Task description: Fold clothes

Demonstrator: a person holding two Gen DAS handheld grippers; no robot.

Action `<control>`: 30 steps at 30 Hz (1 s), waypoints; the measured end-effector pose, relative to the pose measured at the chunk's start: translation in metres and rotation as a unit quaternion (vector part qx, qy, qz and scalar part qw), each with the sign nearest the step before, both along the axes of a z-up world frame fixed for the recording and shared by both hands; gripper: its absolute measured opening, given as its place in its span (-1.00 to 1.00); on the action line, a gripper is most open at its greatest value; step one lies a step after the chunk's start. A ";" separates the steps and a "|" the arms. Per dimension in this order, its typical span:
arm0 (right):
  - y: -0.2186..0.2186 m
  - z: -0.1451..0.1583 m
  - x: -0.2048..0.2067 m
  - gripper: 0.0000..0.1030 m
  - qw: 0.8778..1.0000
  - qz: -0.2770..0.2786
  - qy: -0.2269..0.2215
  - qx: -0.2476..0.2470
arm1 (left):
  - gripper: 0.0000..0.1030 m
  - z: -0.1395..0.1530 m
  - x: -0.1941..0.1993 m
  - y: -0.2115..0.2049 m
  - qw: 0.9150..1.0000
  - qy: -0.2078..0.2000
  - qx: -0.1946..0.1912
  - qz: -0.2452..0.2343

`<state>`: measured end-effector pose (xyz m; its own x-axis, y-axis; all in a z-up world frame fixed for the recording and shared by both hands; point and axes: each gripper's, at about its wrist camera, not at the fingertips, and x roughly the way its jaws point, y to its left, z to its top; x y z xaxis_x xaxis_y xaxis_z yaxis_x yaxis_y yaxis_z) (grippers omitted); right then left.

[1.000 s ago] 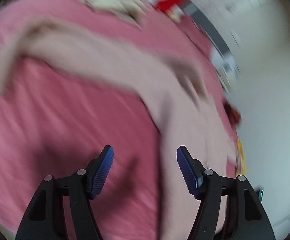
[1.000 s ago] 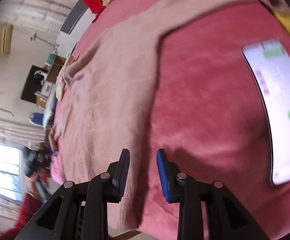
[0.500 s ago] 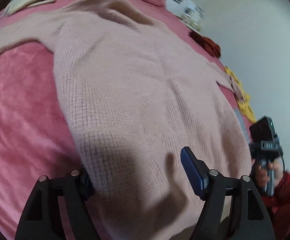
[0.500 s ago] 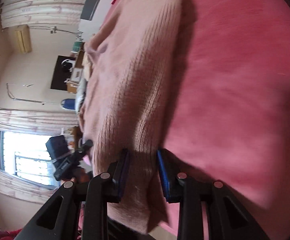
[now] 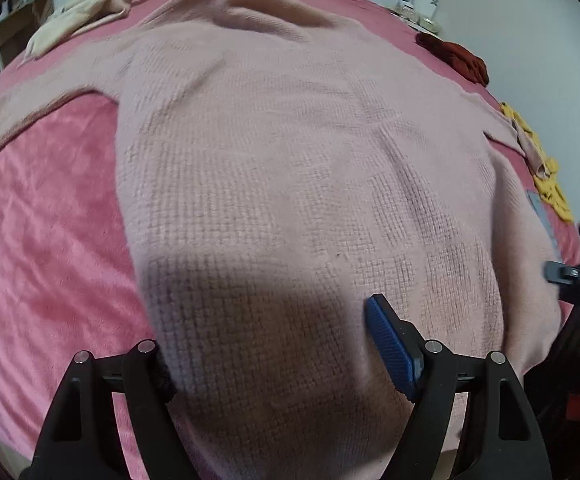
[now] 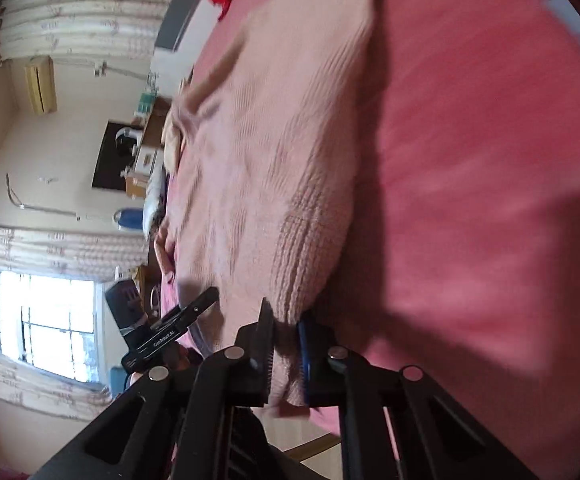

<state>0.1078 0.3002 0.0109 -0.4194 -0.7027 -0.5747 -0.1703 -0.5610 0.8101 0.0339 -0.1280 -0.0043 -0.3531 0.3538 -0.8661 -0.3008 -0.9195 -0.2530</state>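
- Left gripper [image 5: 278, 354] stood wide over the pale pink waffle-knit sweater [image 5: 290, 168], hem between its jaws; one finger was hidden beneath the knit, so contact could not be confirmed.
- Right gripper [image 6: 286, 344] was closing, its jaws pinching the sweater's hem corner.
- The sweater lay flat on the rose-pink plush bedspread [image 5: 42, 240], long axis running away from the grippers, collar at the far end, sleeves spread sideways.
- Only the right wrist view showed the window [image 6: 50, 328]; only the left showed the yellow cloth [image 5: 545, 168]. The right view was blurred.

Pink sweater [image 5: 290, 152] spread across the red-blanketed bed [image 5: 42, 240].
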 end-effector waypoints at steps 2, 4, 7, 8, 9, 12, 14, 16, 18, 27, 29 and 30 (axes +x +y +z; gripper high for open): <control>0.030 0.006 0.020 -0.84 0.999 -0.023 -0.010 0.021 | 0.53 0.001 0.001 -0.003 1.000 -0.006 0.010 0.009; 0.050 0.003 0.036 -0.87 0.998 -0.046 -0.028 0.038 | 0.53 0.001 0.002 -0.006 1.000 -0.013 0.020 0.019; 0.070 -0.014 0.038 -0.92 0.992 -0.073 -0.067 0.073 | 0.53 0.001 0.004 -0.006 1.000 -0.012 0.019 0.019; 0.075 -0.022 0.038 -0.91 0.990 -0.078 -0.079 0.084 | 0.53 0.003 0.003 -0.007 1.000 -0.012 0.016 0.019; 0.076 -0.028 0.037 -0.90 0.990 -0.075 -0.084 0.084 | 0.53 0.003 0.002 -0.007 1.000 -0.012 0.014 0.019; 0.071 -0.027 0.031 -0.71 0.995 -0.061 -0.055 0.065 | 0.53 0.001 -0.001 0.000 1.000 -0.010 -0.006 0.021; 0.069 -0.011 0.026 -0.55 0.993 -0.043 -0.019 0.105 | 0.53 -0.002 -0.007 0.012 0.999 -0.006 -0.018 0.031; 0.077 -0.002 0.028 -0.48 0.991 -0.048 0.001 0.129 | 0.53 0.000 -0.007 0.005 0.998 0.005 -0.038 0.052; 0.087 -0.007 0.029 -0.47 0.994 -0.042 -0.004 0.099 | 0.54 -0.001 -0.008 -0.004 0.997 0.000 -0.022 0.068; 0.041 -0.045 0.006 -0.46 1.000 0.001 -0.026 -0.001 | 0.54 0.008 -0.005 -0.023 0.991 -0.034 -0.002 0.130; 0.033 -0.051 0.004 -0.46 1.000 -0.005 -0.026 -0.009 | 0.54 0.008 -0.001 -0.031 0.988 -0.048 0.011 0.149; 0.031 -0.053 0.003 -0.46 1.000 -0.008 -0.025 -0.014 | 0.54 0.008 0.001 -0.035 0.986 -0.051 0.009 0.161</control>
